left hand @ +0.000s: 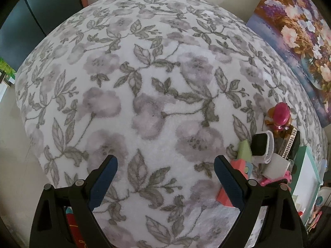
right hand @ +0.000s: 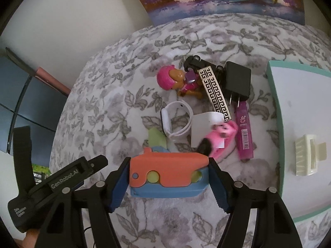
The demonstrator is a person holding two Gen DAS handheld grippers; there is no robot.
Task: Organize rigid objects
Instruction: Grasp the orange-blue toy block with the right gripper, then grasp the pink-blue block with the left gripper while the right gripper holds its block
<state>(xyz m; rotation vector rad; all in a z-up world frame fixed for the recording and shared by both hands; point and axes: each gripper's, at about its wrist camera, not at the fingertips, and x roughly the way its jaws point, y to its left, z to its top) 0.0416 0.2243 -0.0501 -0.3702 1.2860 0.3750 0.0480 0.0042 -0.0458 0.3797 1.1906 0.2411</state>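
So floral blanket [right hand: 144, 223] everywhere; my right fingers [right hand: 168, 183] clamp the orange-blue toy [right hand: 167, 173], lying crosswise between them; left fingers [left hand: 165, 177] spread wide.

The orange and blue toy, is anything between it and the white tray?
Nothing visible blocks it. The right hand-held gripper has the orange and blue toy between its fingers, and only bare flowered blanket lies between it and the white tray, where a cream hair clip sits.

Floral blanket [left hand: 144, 103] and flower painting [left hand: 293, 31] behind
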